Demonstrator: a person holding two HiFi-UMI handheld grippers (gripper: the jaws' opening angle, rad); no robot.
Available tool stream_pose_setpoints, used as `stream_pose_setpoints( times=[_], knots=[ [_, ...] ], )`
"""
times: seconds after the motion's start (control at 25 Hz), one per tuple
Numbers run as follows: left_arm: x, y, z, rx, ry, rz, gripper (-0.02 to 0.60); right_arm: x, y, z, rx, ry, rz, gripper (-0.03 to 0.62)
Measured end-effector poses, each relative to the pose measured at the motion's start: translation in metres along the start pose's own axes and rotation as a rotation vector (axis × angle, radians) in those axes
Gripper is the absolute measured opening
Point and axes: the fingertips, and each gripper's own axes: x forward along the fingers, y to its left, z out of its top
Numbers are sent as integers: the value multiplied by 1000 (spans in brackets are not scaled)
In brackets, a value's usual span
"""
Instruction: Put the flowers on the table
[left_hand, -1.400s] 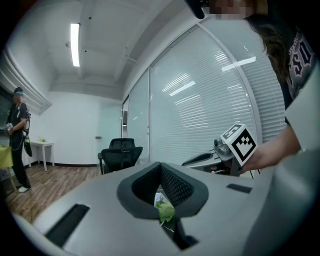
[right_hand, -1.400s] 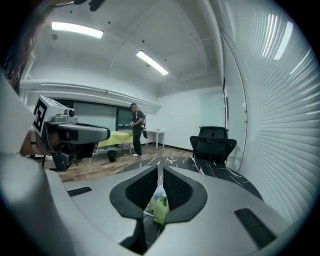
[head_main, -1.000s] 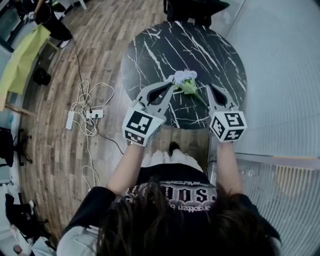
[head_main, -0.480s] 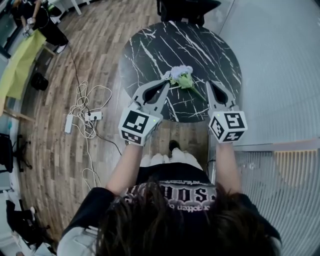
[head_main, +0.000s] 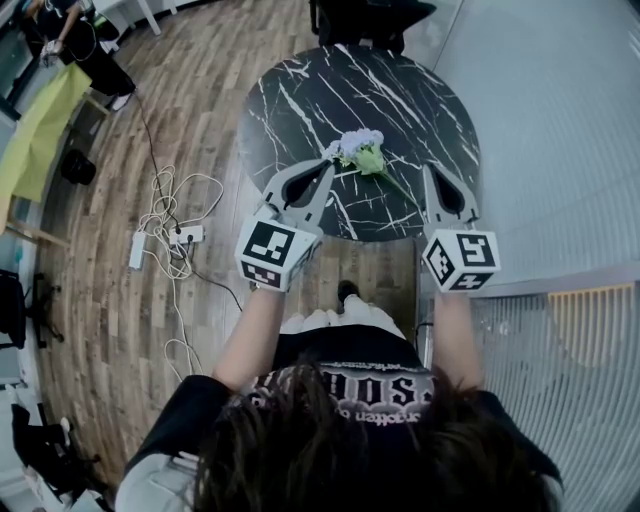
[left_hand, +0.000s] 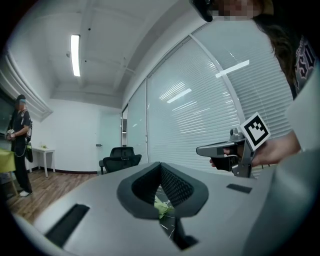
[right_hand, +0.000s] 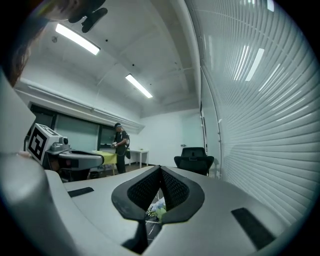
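Observation:
A small bunch of pale lilac flowers (head_main: 362, 150) with green leaves and a thin stem lies on the round black marble table (head_main: 330, 90), toward its near side. In the head view my left gripper (head_main: 328, 166) hovers just left of the blooms, shut, with nothing in it. My right gripper (head_main: 429, 172) is shut and empty too, to the right of the stem's end, over the table's near right edge. Below the shut jaws, a bit of green leaf (left_hand: 161, 207) shows in the left gripper view and the flowers (right_hand: 157, 210) in the right gripper view.
A black office chair (head_main: 370, 15) stands at the table's far side. White cables and a power strip (head_main: 165, 225) lie on the wooden floor to the left. A glass wall with blinds (head_main: 560, 150) runs along the right. A person (head_main: 80, 40) stands by a yellow-green table (head_main: 35, 120) at the far left.
My right gripper has pulled back and to the right, away from the stem. The left gripper has shifted slightly. The flowers stay where they lie on the table.

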Motion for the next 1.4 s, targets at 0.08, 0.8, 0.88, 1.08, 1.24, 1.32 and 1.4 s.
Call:
stream_pose_setpoints(
  times=[0.08, 0.8, 0.88, 1.08, 1.24, 1.32, 1.4],
  knots=[
    [-2, 0, 0, -1, 0, 2, -2, -2, 0, -1, -11, 4, -8, 31],
    [-8, 0, -1, 2, -3, 13, -2, -9, 9, -4, 10, -17, 26, 29],
    [-8, 0, -1, 1, -4, 12, -2, -8, 9, -4, 5, -14, 26, 29],
    [-8, 1, 0, 1, -4, 14, -2, -6, 10, -2, -1, -12, 30, 29],
    [-5, -1, 0, 6, -1, 5, -2, -4, 10, -6, 16, -2, 38, 29],
    [-3, -1, 1, 10, 0, 2, -2, -2, 10, -7, 17, 2, 40, 29],
    [-2, 0, 1, 14, 1, 1, -2, 0, 10, -8, 19, 4, 42, 29]
  ],
)
